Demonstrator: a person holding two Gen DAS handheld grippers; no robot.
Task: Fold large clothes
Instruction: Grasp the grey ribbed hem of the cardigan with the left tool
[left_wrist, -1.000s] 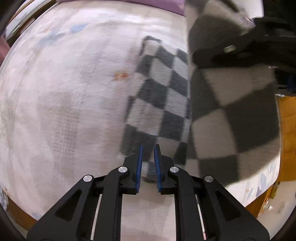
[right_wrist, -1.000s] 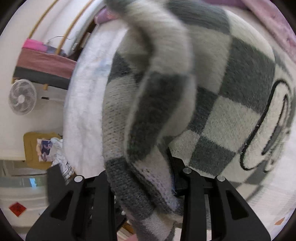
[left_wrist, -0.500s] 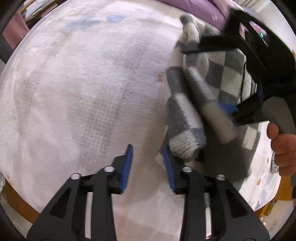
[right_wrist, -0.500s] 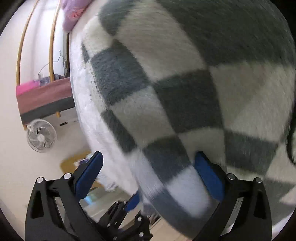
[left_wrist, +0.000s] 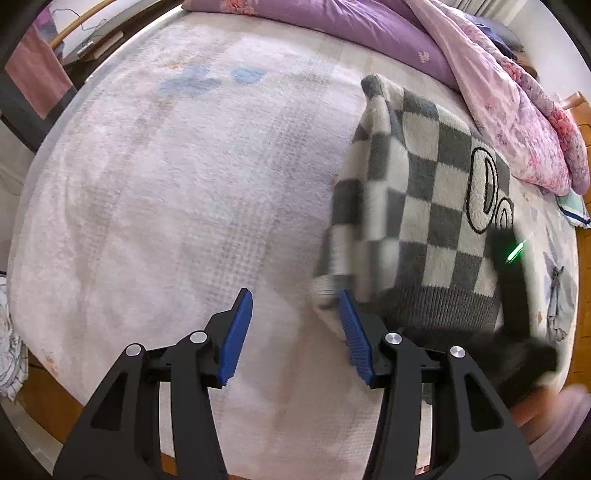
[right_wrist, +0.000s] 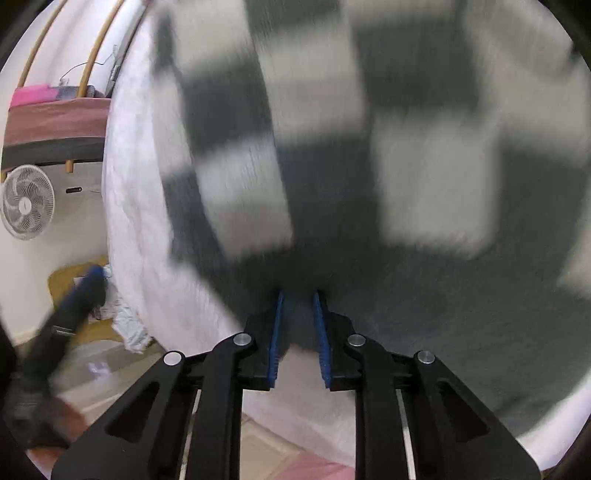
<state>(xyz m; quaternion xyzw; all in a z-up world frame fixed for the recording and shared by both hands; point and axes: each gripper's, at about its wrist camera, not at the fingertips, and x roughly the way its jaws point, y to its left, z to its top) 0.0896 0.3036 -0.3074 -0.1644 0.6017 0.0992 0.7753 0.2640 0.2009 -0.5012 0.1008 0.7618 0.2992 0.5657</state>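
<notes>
Left gripper (left_wrist: 295, 332) jaws wide apart, empty, right pad touching the checkered sweater (left_wrist: 428, 206) cuff. Right gripper (right_wrist: 298, 332) jaws narrow, seemingly pinching its grey hem. Sweater partly folded on white blanket (left_wrist: 166, 184); folds remain.

Grey-and-white checked sweater (left_wrist: 424, 221), pale pink fuzzy blanket (left_wrist: 184, 184), purple quilt (left_wrist: 351, 26), blue-padded black fingers (left_wrist: 236, 332)

Bed (left_wrist: 166, 192) w/ checkered sweater (left_wrist: 424, 221), quilts (left_wrist: 498, 92)
</notes>
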